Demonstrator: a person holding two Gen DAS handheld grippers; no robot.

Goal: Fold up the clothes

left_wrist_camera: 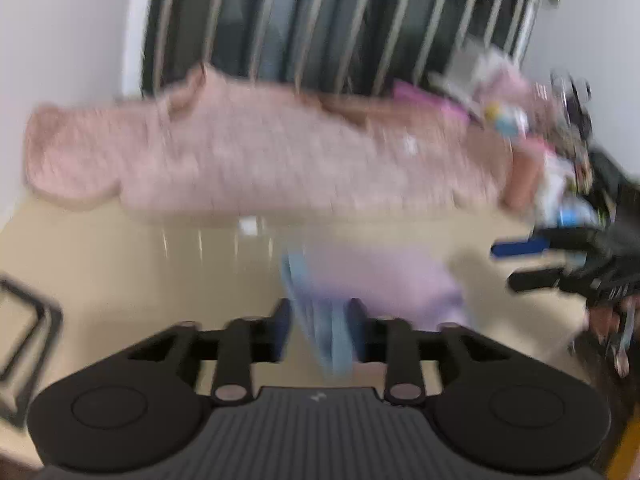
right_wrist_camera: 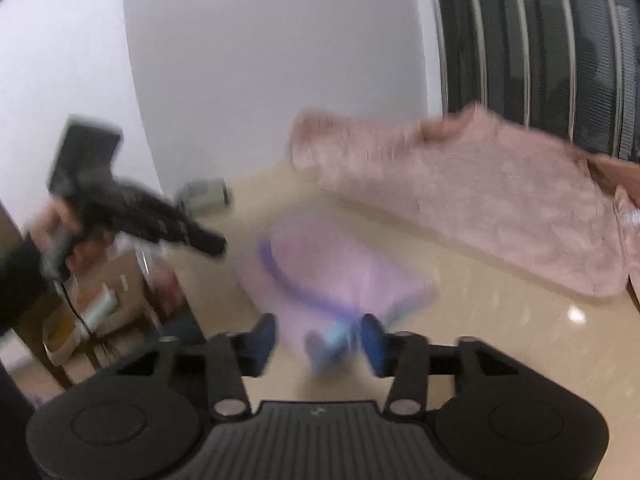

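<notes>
Lying on the beige bench [left_wrist_camera: 120,264], the lilac garment [left_wrist_camera: 384,280] sits near the front with a light-blue edge [left_wrist_camera: 320,320] turned toward both cameras, while a pink sweater [left_wrist_camera: 260,152] is spread flat at the far side, close to the barred window [left_wrist_camera: 340,20]. Both views are blurred, so details are approx. The left tool [left_wrist_camera: 320,332] has its fingers apart w/ the blue edge between them; the cloth seems to run through the gap, but I cannot tell if the pads really press it. The right tool [right_wrist_camera: 318,338] is also spread, w/ the blue hem [right_wrist_camera: 328,344] between the fingers — no clear pinching visible. The lilac piece looks thin, light and very soft, so I judge it will sag and slide on the glossy top; best hold is probably at the hem or corners, two points well apart, so it hangs straight. The sweater seems thicker and heavier — it should keep its shape better, shoulders or bottom hem being good places. For room: open bench lies between the two garments and to the left; clutter [left_wrist_camera: 560,152] crowds the right end, and the bench edge is near on the left side of the right view, w/ a chair w/ boxes [right_wrist_camera: 108,300] below.
</notes>
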